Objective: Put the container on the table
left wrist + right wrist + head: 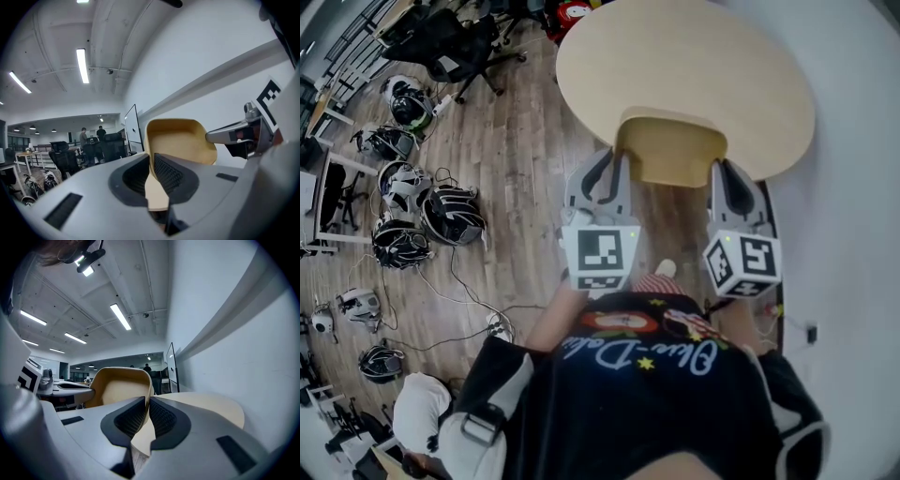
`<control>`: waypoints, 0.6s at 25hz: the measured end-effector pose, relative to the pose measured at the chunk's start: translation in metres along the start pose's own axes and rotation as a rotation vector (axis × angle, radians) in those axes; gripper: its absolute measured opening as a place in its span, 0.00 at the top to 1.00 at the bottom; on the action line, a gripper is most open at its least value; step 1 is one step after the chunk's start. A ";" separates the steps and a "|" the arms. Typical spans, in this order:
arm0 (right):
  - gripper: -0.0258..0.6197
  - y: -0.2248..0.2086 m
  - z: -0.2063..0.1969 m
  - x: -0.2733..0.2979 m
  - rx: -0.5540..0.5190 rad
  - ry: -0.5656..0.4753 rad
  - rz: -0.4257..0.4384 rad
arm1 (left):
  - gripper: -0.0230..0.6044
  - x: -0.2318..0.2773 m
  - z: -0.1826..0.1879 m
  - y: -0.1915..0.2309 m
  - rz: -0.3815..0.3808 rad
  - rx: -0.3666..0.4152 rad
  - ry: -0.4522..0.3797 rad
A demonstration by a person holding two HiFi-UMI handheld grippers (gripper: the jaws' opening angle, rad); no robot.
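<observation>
A tan, open-topped container (671, 150) hangs between my two grippers at the near edge of a round light-wood table (694, 56). My left gripper (616, 167) is shut on its left wall and my right gripper (720, 174) on its right wall. In the left gripper view the jaws (152, 161) pinch the container's (180, 140) rim, and the right gripper (239, 136) shows beyond it. The right gripper view has the jaws (146, 404) shut on the container's (117, 387) wall, with the table (213, 406) just past it. Whether the container touches the table I cannot tell.
A white wall (862, 141) runs close along the right. Several helmets (427, 216) and cables lie on the wooden floor at the left, with black office chairs (455, 42) at the back. Two people (91, 136) stand far off in the room.
</observation>
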State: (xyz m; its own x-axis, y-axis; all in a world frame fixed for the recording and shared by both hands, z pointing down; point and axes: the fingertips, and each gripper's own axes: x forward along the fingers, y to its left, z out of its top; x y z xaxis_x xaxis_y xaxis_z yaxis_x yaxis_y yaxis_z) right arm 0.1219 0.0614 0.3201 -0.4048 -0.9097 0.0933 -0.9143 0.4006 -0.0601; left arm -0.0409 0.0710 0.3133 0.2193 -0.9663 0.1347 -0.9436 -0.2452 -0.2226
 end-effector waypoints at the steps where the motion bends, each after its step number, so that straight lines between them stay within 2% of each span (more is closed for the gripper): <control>1: 0.91 -0.002 0.002 0.004 0.001 -0.003 0.005 | 0.92 0.004 0.002 0.000 0.005 0.002 0.000; 15: 0.91 -0.063 0.027 0.054 -0.005 -0.012 0.093 | 0.92 0.065 0.033 -0.016 0.104 0.015 0.011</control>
State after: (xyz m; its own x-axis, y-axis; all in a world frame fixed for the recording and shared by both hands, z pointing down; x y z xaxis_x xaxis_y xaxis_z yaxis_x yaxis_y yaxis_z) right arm 0.1576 -0.0159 0.3023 -0.4876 -0.8698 0.0752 -0.8729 0.4839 -0.0632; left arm -0.0036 0.0094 0.2933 0.1181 -0.9857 0.1203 -0.9571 -0.1453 -0.2507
